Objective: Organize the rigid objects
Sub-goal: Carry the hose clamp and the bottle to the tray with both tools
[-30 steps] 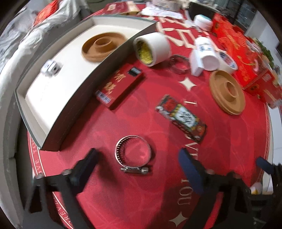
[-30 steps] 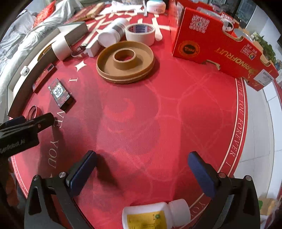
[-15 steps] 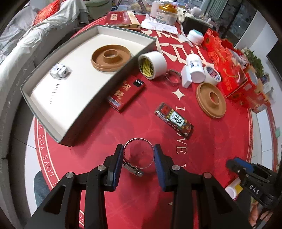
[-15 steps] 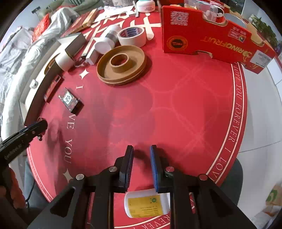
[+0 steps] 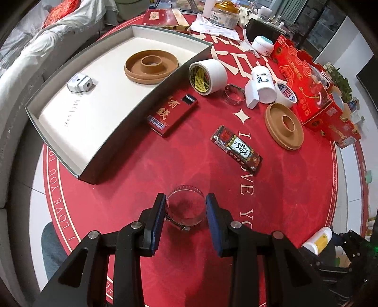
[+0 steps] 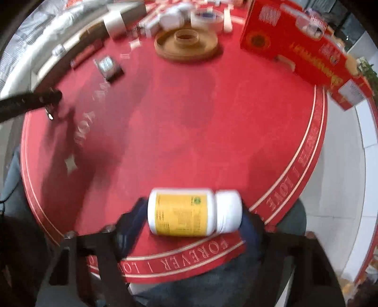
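hose clamps (image 5: pixel 185 205): 2 | tan discs (image 5: pixel 151 62): 2 | tape rolls (image 5: pixel 208 76): 2 | trays (image 5: pixel 59 151): 1

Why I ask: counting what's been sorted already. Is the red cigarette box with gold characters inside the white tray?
No, the red cigarette box lies on the red mat just outside the white tray.

Looks like a home: round table (image 5: pixel 146 189) with red cloth, sofa (image 5: pixel 35 54) beside it, jars (image 5: pixel 224 14) and boxes.

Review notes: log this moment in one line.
left gripper jaws just closed on hose clamp | right gripper jaws just opened, bottle between
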